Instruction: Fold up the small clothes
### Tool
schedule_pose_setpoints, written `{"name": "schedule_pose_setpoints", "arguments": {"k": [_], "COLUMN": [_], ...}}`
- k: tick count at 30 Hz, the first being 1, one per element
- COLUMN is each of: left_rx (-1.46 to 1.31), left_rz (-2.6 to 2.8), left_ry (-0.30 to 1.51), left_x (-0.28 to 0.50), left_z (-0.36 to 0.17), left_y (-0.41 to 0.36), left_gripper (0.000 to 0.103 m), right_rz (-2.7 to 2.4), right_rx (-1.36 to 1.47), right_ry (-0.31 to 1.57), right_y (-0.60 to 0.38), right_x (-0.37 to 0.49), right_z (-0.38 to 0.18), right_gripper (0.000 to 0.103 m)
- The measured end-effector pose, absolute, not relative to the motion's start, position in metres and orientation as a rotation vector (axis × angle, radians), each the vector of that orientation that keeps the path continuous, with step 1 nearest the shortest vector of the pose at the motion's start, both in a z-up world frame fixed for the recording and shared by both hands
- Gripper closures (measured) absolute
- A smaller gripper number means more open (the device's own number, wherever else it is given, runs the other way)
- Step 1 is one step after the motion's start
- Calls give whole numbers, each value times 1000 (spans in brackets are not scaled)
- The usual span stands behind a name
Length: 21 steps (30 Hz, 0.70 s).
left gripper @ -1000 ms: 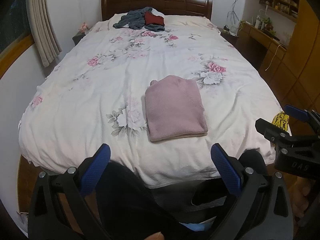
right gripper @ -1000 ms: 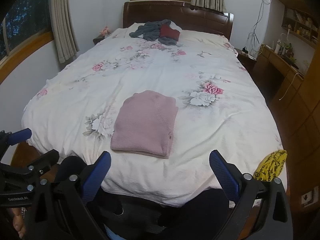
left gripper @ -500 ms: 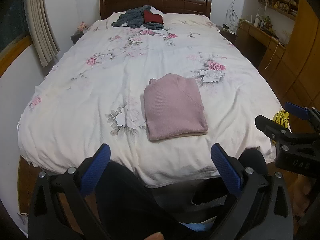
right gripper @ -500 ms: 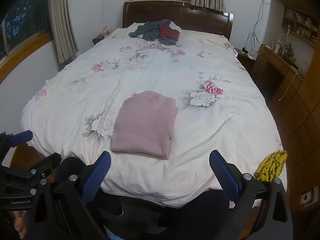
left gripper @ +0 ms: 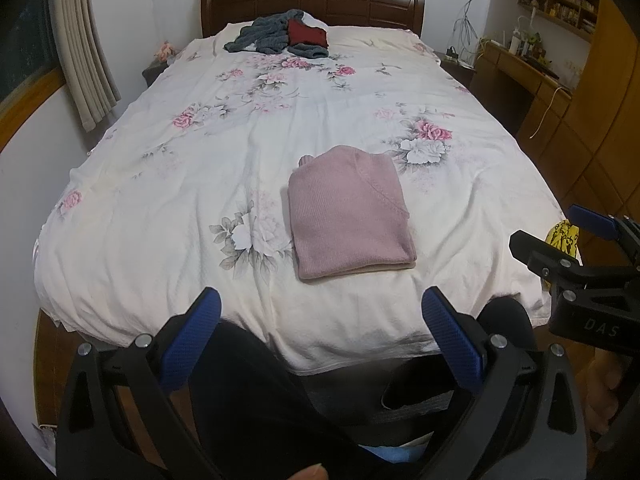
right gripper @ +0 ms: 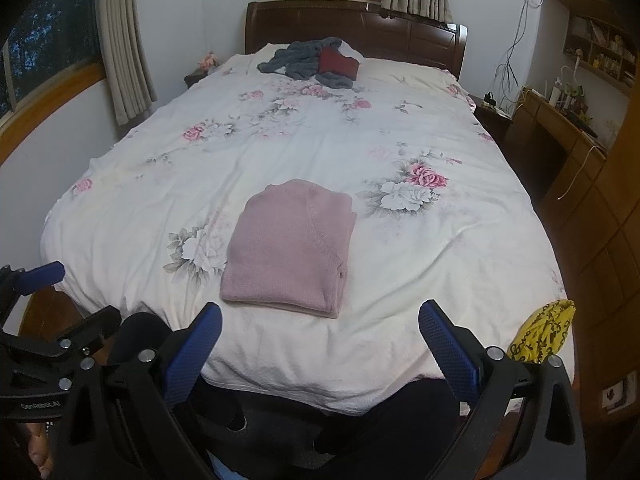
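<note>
**Entry: folded pink garment on bed, both tongs idle**

Item: pink knit garment (left gripper: 349, 212), folded into a compact rectangle and lying flat on the floral bedspread (left gripper: 200, 184), toward the foot end and well apart from the headboard (left gripper: 312, 0).

Also on the bed, just before the headboard: grey knit heap (left gripper: 264, 38) with a dark red piece (left gripper: 307, 34) on it, judged unfolded.

Left tongs (left gripper: 320, 332): spread wide, holding nothing, off the foot of the bed. Right tongs (right gripper: 320, 336): likewise wide apart and empty.

Risks (judged):
- Lifting the pink garment by a single layer would let the fold fall open.
- The heap lies far up by the headboard; a long reach could drag the bedspread and disturb the folded piece.

Writing: "DAS" on the right tongs' body in the left view; "GenRobot.AI" on the left tongs' body in the right view, small and only partly legible.
</note>
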<state>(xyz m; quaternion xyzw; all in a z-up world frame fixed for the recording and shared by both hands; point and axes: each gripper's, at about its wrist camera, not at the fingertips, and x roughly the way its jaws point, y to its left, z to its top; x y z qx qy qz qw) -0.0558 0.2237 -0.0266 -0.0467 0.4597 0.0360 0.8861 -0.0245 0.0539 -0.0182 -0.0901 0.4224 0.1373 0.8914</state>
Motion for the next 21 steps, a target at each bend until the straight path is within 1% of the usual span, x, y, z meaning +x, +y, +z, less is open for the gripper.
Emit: {"name": "schedule_pose_setpoints", "arguments": {"k": [21], "left_rx": [-100], "left_rz": [79], "left_ry": [959], "left_x": [-59], "left_z": [-31], "left_y": [220], "left_gripper": [3], "right_rz": [286], "right_rx": [-169], "right_ry": [889], "right_y": [51], "right_x": [-30], "right_z": [-26], "right_gripper": [4]}}
